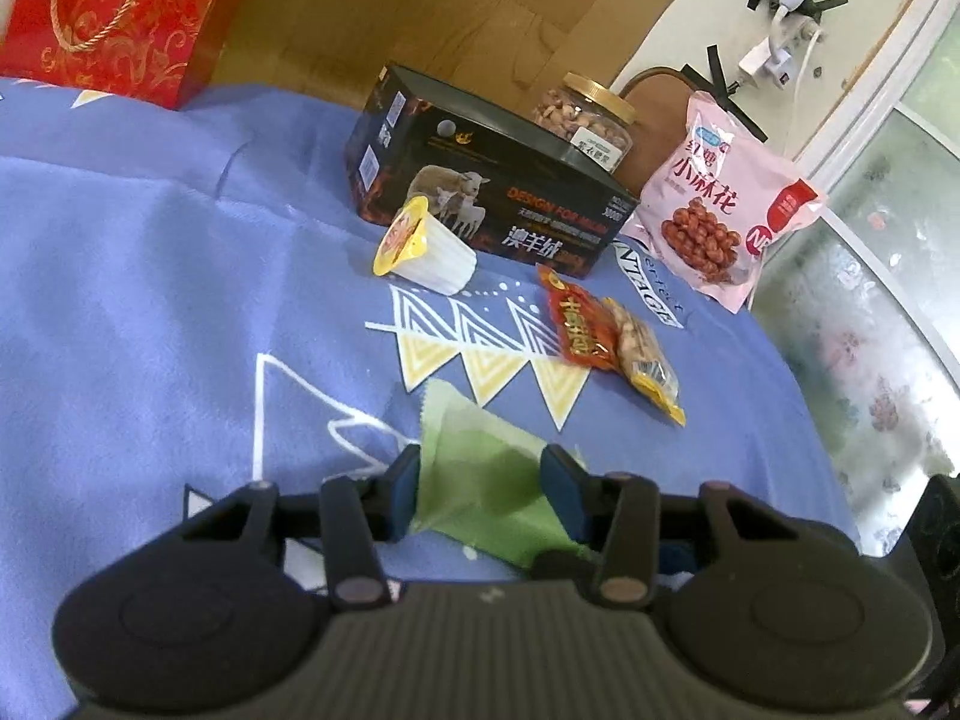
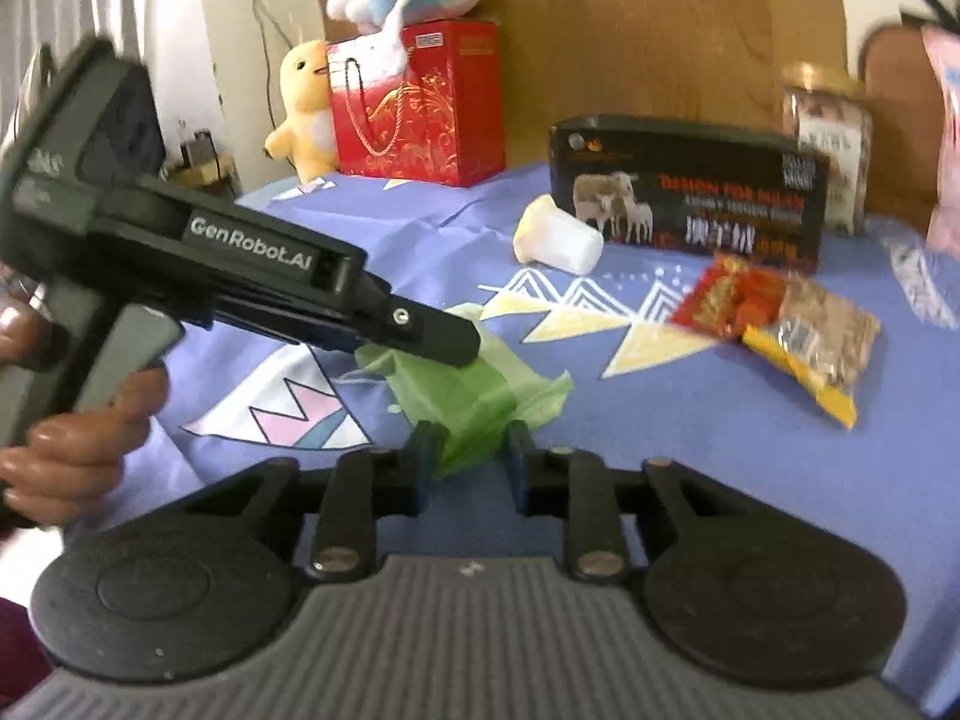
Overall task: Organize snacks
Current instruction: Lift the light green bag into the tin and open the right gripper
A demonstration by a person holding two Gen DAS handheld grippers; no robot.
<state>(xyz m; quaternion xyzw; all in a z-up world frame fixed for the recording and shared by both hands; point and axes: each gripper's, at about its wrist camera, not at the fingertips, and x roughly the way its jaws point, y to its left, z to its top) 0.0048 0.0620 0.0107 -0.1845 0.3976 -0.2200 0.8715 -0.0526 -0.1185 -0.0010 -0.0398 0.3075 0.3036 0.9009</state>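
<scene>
A green plastic bag lies on the blue cloth. My left gripper has its two blue pads on either side of the bag, and the gap between them stays wide. In the right wrist view the left gripper's tip rests on the green bag. My right gripper has its pads closed in on the bag's near edge. A red and yellow peanut packet, a white jelly cup on its side and a pink snack bag lie beyond.
A black box with sheep pictures stands at the back, with a jar of nuts behind it. A red gift bag and plush toys stand at the far left. The table edge runs along the right.
</scene>
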